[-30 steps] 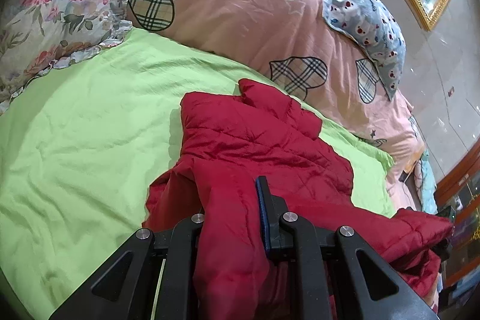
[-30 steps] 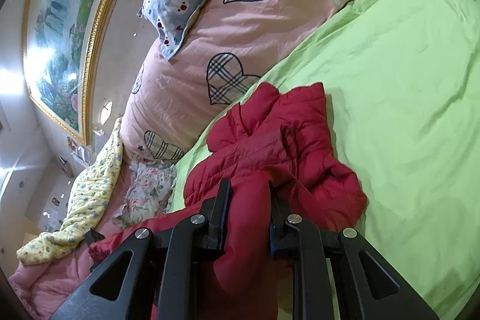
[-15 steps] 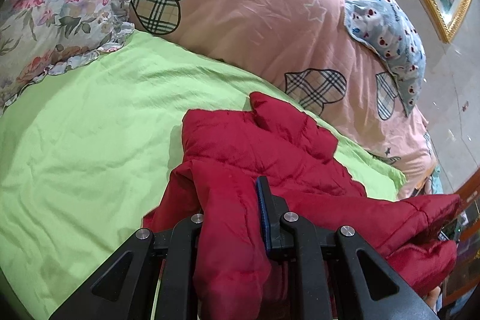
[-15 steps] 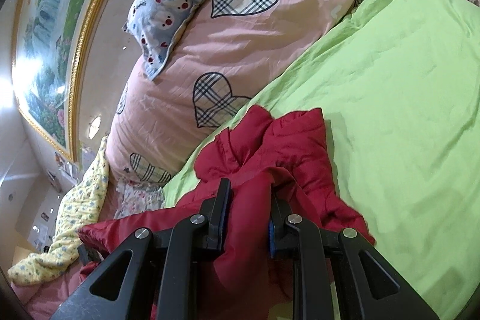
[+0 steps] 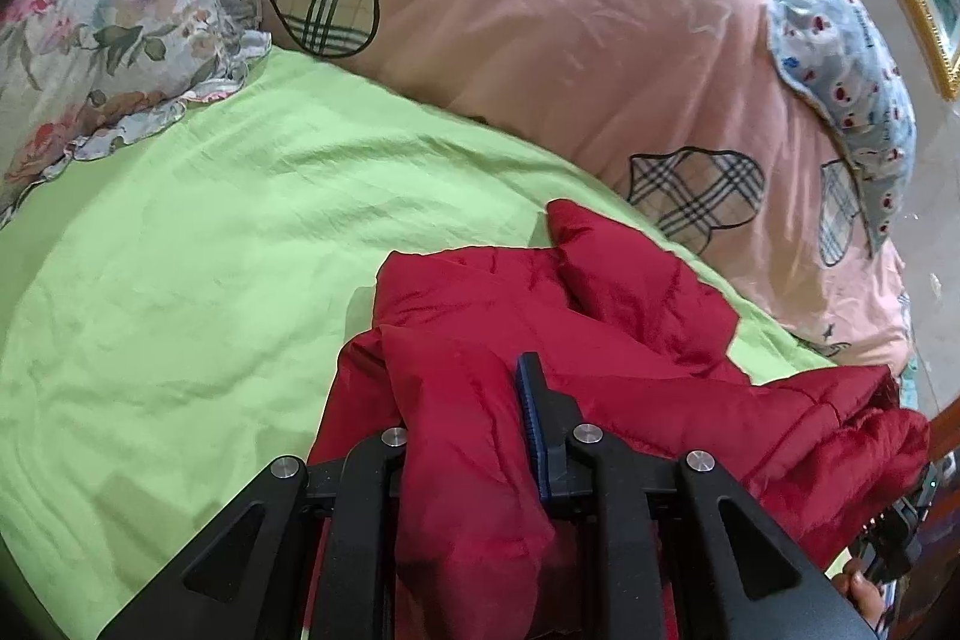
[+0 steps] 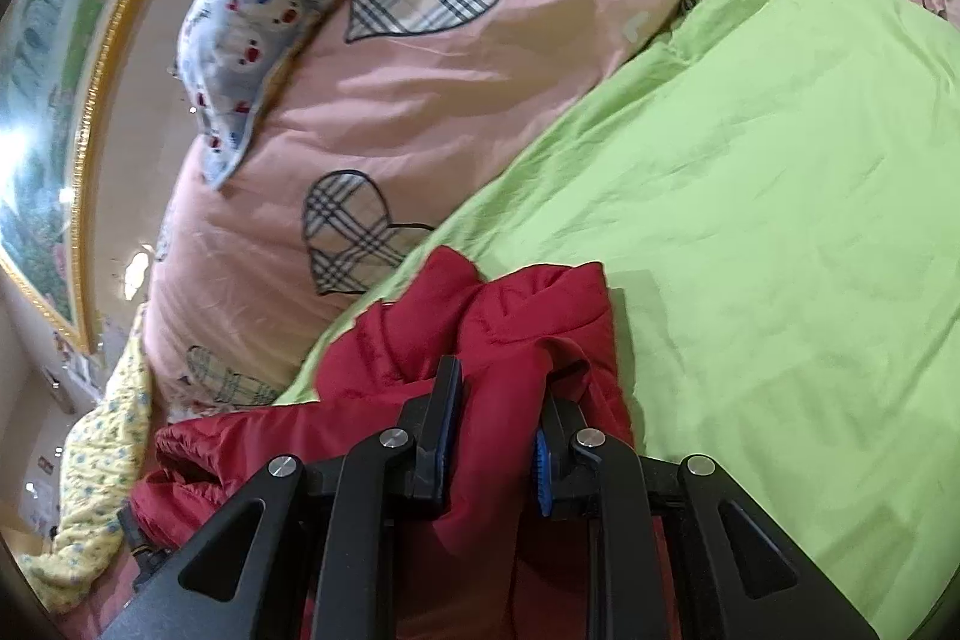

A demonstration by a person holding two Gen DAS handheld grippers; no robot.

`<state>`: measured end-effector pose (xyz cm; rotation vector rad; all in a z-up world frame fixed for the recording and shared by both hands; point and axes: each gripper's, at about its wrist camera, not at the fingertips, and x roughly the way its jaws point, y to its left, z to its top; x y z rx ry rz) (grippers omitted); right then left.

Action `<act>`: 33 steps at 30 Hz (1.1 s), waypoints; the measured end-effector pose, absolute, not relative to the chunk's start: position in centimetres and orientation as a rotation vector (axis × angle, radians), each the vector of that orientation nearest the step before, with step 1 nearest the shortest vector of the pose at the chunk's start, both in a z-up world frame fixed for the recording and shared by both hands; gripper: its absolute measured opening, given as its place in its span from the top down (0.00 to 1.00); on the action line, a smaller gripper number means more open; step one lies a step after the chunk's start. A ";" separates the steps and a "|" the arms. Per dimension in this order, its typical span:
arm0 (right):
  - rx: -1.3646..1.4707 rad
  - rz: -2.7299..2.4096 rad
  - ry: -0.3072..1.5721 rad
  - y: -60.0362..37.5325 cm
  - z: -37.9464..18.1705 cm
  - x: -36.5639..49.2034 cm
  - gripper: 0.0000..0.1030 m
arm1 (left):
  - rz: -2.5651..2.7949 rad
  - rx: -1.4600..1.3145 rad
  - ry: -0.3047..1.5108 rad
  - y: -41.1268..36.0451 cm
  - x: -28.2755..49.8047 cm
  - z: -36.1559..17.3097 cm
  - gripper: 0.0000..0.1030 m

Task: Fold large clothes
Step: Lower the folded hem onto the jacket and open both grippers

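Both grippers, left point(image 5: 468, 400) and right point(image 6: 498, 400), clamped on bunched red padded jacket point(image 5: 600, 316) over green sheet point(image 5: 210, 250); slick fabric could slip loose, collapsing fold.

A bed with a green sheet point(image 5: 180, 280) and pink quilt point(image 5: 540, 10) — a gold-framed painting point(image 6: 54, 100) hangs at the left edge.
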<state>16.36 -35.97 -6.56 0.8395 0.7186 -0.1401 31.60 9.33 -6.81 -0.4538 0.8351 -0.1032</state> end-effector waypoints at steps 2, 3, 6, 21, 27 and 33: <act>0.811 -0.162 0.734 -35.9 -7.1 17.4 0.81 | -0.091 -0.453 0.855 9.1 33.0 -7.8 0.80; 0.800 -0.171 0.740 -35.8 -7.2 17.8 0.81 | -0.086 -0.455 0.866 9.0 33.7 -8.4 0.80; 0.755 -0.201 0.762 -35.6 -8.0 19.2 0.81 | -0.074 -0.457 0.880 8.6 35.3 -9.6 0.79; 0.674 -0.285 0.798 -35.5 -11.2 23.5 0.81 | -0.045 -0.467 0.869 7.9 40.5 -13.4 0.76; 0.656 -0.309 0.805 -35.5 -11.9 24.1 0.81 | -0.074 -0.422 0.858 7.5 40.1 -12.4 0.73; 0.645 -0.325 0.805 -35.4 -12.2 24.2 0.81 | -0.062 -0.434 0.791 9.7 36.7 -8.9 0.20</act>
